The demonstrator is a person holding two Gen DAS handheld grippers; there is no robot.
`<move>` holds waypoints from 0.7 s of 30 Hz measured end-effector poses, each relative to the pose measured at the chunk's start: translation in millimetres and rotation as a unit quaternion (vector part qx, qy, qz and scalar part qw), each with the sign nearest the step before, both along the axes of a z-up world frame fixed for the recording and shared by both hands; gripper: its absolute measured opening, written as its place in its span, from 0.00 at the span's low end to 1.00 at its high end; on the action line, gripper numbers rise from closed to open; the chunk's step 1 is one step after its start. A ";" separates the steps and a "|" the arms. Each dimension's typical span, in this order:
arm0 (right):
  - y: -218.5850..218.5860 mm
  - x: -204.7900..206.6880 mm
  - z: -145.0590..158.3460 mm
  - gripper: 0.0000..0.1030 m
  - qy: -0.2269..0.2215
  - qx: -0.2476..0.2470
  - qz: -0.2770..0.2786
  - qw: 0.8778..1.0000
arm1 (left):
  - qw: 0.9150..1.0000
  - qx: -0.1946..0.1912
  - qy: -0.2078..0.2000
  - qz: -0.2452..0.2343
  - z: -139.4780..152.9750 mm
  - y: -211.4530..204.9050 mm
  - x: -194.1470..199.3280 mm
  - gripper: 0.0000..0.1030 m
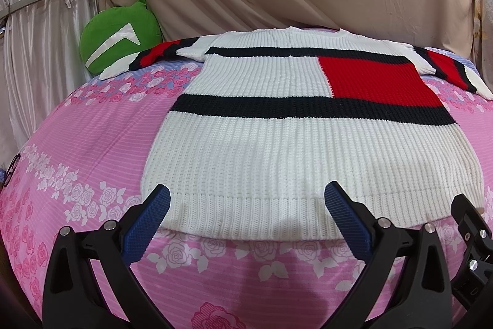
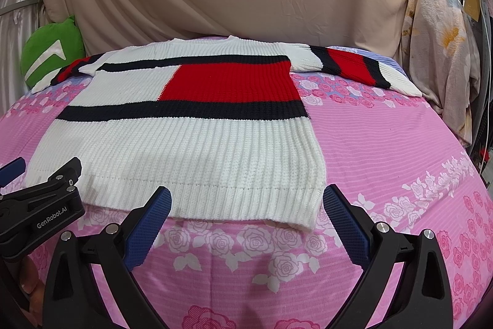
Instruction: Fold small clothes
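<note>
Knit: white ribbed sweater [image 1: 295, 150] with black bands and a red block, spread flat mid-frame on the pink rose bedsheet [image 1: 92, 150].
Hidden: green cushion [image 1: 120, 42] at upper left, partly behind a sleeve; the sleeve ends are hard to make out.
Left gripper [image 1: 248, 204]: fingers spread wide, hem just beyond the tips.
Right gripper [image 2: 246, 202]: fingers spread, straddling the hem's lower-right corner.

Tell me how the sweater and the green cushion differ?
The sweater lies flat, spread across the bed; the cushion sits propped at the bed's far left corner. The sweater is ribbed white knit with black bands and a red block; the cushion is plain green with a white mark. The sweater looks much larger. Neither is touched by a gripper.
</note>
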State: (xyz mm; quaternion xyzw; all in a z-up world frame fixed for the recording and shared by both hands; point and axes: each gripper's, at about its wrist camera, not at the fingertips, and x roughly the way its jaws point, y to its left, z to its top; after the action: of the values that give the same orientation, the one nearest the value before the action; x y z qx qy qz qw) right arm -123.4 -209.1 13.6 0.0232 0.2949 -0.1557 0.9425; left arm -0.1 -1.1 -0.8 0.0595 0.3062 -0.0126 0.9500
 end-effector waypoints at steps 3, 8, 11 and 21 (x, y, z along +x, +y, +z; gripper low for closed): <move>-0.4 0.0 -0.2 0.95 0.000 0.000 0.000 1.000 | 1.000 0.000 0.000 0.000 -0.3 -0.5 0.2 0.95; -0.6 0.1 -0.4 0.95 0.001 0.000 0.000 1.000 | 1.000 0.000 0.000 0.000 -0.3 -0.4 0.4 0.95; -1.0 0.2 -0.3 0.95 0.001 0.000 0.000 1.000 | 1.000 0.000 0.000 0.000 -0.3 -0.4 0.2 0.95; 0.7 -0.8 -1.9 0.95 0.002 0.002 0.001 1.000 | 1.000 -0.001 0.001 0.000 -0.6 -0.1 0.2 0.95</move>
State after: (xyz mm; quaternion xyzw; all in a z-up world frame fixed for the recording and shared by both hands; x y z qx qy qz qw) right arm -124.2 -208.4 11.7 0.0245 0.2974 -0.1541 0.9419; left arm 0.1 -1.1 -1.4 0.0582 0.3069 -0.0127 0.9499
